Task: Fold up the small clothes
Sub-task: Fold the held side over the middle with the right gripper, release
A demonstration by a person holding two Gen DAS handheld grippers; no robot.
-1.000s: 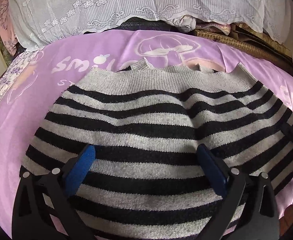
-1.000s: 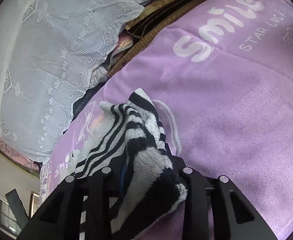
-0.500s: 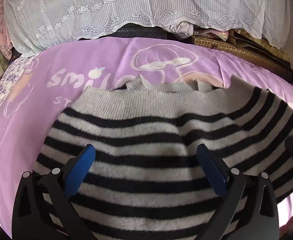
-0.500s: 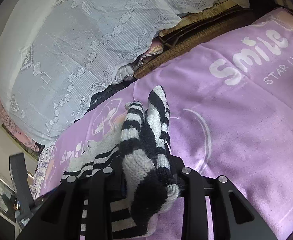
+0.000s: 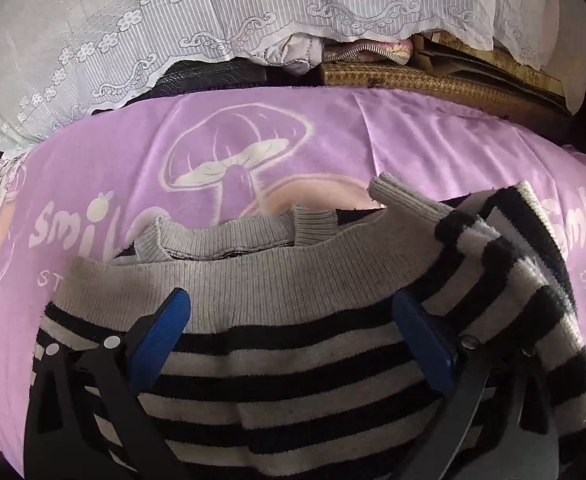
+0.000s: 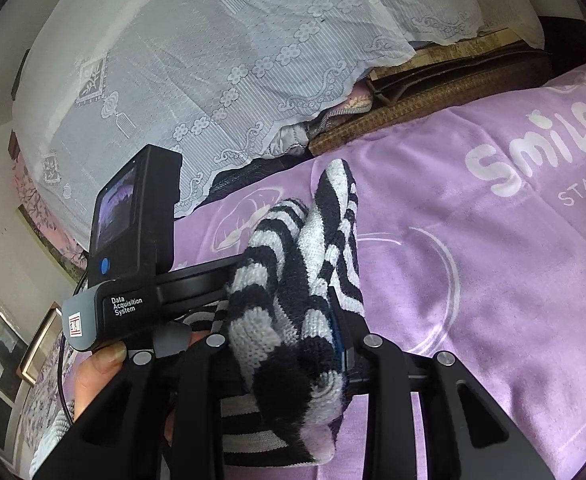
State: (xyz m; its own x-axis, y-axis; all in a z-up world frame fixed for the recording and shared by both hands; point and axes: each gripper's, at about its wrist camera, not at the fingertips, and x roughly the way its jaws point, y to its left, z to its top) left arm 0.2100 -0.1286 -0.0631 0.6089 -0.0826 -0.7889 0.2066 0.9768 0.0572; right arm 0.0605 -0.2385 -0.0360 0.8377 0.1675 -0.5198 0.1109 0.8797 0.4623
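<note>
Sweater, striped grey and black, lay on the purple blanket of the bed, its grey hem band toward the far side. The left gripper hung over the middle of it with the blue pads wide apart, holding nothing. The right gripper was clamped on a thick bunch of the knit, probably a sleeve or a side edge, and this part stood lifted above the blanket and leaned toward the body of the sweater. In the right view, a hand held the left tool just beside the bunch.

The step in hand seemed to be the fold of the right side inward. To do it well, the right gripper should carry the bunch over the body and put it down flat, so that the stripes lie in line and the edge is straight. The left gripper could press the middle, so the lower layer does not slide. The knit is soft and heavy, so a slow release is better; otherwise the fold may drop crooked.
</note>
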